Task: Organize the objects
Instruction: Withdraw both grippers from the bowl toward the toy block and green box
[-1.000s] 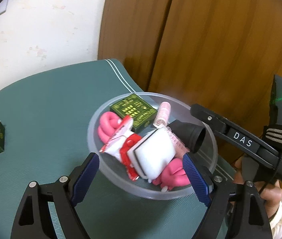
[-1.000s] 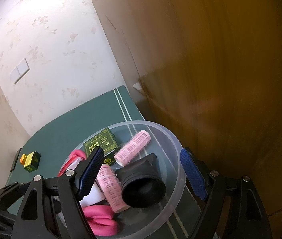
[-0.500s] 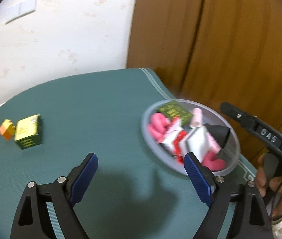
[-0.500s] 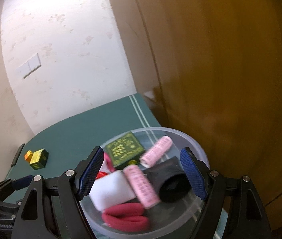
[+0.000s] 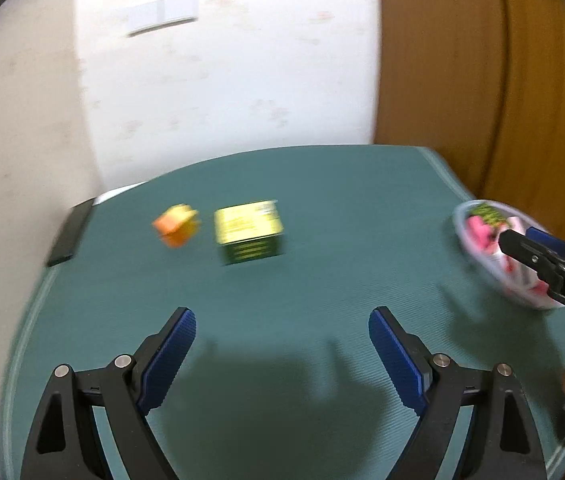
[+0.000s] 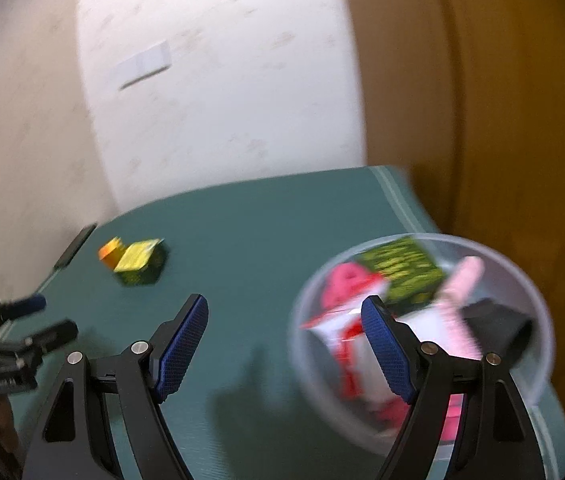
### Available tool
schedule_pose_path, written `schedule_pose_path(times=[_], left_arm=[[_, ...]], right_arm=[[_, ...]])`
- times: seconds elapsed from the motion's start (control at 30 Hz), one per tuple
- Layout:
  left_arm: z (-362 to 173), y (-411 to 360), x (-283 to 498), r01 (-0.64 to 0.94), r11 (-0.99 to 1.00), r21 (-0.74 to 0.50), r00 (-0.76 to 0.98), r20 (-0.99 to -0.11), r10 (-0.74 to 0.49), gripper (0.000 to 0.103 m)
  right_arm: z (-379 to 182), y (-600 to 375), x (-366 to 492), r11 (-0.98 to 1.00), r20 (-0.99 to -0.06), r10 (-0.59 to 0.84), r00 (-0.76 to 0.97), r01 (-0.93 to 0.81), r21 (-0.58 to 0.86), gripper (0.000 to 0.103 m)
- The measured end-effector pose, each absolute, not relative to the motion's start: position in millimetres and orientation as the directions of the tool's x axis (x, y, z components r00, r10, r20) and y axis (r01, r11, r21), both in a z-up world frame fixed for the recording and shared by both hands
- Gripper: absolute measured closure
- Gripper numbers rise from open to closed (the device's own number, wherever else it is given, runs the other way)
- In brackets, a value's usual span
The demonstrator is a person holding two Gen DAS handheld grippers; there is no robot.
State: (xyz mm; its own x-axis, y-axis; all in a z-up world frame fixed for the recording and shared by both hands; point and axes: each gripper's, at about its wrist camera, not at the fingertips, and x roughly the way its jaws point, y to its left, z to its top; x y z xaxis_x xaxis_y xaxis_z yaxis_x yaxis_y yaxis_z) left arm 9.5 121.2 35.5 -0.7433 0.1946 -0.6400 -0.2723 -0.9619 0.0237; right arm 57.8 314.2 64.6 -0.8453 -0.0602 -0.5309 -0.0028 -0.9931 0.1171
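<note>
I've got the left gripper (image 5: 282, 356) spread wide with nothing between its pads, hanging over bare green mat (image 5: 322, 184), and the green-and-yellow box (image 5: 249, 233) sits ahead of it with the small orange block (image 5: 176, 225) just beside it on the left. My right gripper (image 6: 284, 346) is spread and empty too, its right finger (image 6: 386, 352) overlapping the rim of the clear bowl (image 6: 530, 300), which is already heaped with pink rollers, a white packet and a green card. Both views are smeared, so I'm judging placement loosely. The risk I see: if I go for the box, the orange block is so close that one pad could shove it or pinch both together. On the right, that finger near the rim could knock the bowl, and it sits near the mat's edge, so a nudge might tip the pile out. A dark flat object (image 5: 67, 232) lies at the far left edge, well out of my way.
</note>
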Motion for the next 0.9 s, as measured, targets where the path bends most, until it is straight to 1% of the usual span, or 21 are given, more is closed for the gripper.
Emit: schedule_pose_path(times=[0.2, 0.53, 0.6, 0.8, 0.9], left_arm=[[28, 73, 20, -0.174, -0.978, 0.114, -0.772, -0.632, 0.063, 0.012], [25, 54, 38, -0.141, -0.974, 0.179, -0.773, -0.634, -0.005, 0.012], [24, 49, 38, -0.138, -0.977, 0.163, -0.767, -0.642, 0.001, 0.012], [19, 22, 34, -0.097, -0.995, 0.030, -0.723, -0.689, 0.050, 0.012], [17, 11, 34, -0.070, -0.997, 0.022, -0.714, -0.699, 0.035, 0.012]], right_arm=[[52, 272, 40, -0.991, -0.579, -0.132, -0.804, 0.099, 0.088, 0.023], [49, 252, 36, -0.987, -0.593, -0.159, -0.789, 0.148, 0.068, 0.023], [49, 250, 35, -0.985, -0.602, -0.168, -0.781, 0.158, 0.070, 0.023], [40, 225, 19, -0.971, -0.659, -0.226, -0.717, 0.219, 0.094, 0.023], [35, 209, 11, -0.963, -0.687, -0.249, -0.682, 0.248, 0.102, 0.023]])
